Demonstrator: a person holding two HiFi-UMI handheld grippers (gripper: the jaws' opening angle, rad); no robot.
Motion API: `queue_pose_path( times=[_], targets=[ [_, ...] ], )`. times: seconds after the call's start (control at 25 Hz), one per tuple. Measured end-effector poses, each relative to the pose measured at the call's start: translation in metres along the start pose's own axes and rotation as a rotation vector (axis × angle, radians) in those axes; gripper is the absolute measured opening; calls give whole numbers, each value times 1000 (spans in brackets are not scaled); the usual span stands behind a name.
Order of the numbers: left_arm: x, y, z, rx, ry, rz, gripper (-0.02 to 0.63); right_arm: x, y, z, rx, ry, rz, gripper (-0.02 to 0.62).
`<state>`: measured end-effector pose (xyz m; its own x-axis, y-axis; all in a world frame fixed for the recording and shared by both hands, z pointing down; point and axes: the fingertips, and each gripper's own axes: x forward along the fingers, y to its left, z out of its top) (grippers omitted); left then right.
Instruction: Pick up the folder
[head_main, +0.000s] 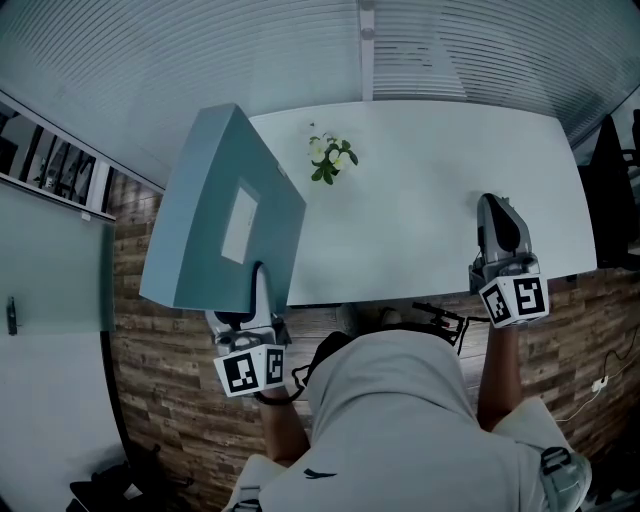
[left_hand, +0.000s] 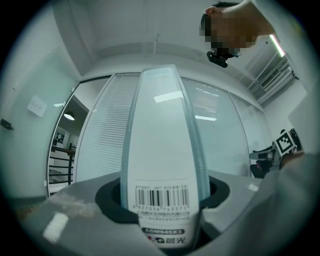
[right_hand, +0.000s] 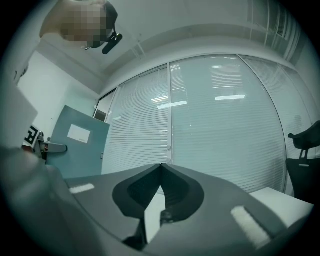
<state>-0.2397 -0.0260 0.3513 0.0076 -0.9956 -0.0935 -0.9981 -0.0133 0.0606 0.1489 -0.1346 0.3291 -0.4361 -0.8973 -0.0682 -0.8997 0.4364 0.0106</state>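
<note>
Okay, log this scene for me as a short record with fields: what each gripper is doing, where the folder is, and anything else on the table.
task item: blue-grey box-file folder with a white label on its side, tilted, held up at the table's left end
left gripper: shut on the folder's narrow spine, by its barcode label
right gripper: shut, nothing between its jaws, over the table's right front part
surface: white table
other item: small bunch of white flowers with green leaves, on the table behind the folder's right side
task status: folder gripped, appears lifted

Folder (head_main: 200, 180) — teal, white label (head_main: 240, 225), black barcode (left_hand: 161, 196) on spine. Table (head_main: 430, 200) white; floor (head_main: 170, 370) brown wood-plank pattern, lower left. Flowers (head_main: 330, 158) — white, green leaves.
</note>
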Motion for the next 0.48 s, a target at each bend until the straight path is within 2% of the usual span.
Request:
queue_pose_path(
  times=[0.48],
  targets=[
    [1, -1, -4, -17, 7, 3, 311, 3, 1, -5, 41, 5, 30, -2]
  ],
)
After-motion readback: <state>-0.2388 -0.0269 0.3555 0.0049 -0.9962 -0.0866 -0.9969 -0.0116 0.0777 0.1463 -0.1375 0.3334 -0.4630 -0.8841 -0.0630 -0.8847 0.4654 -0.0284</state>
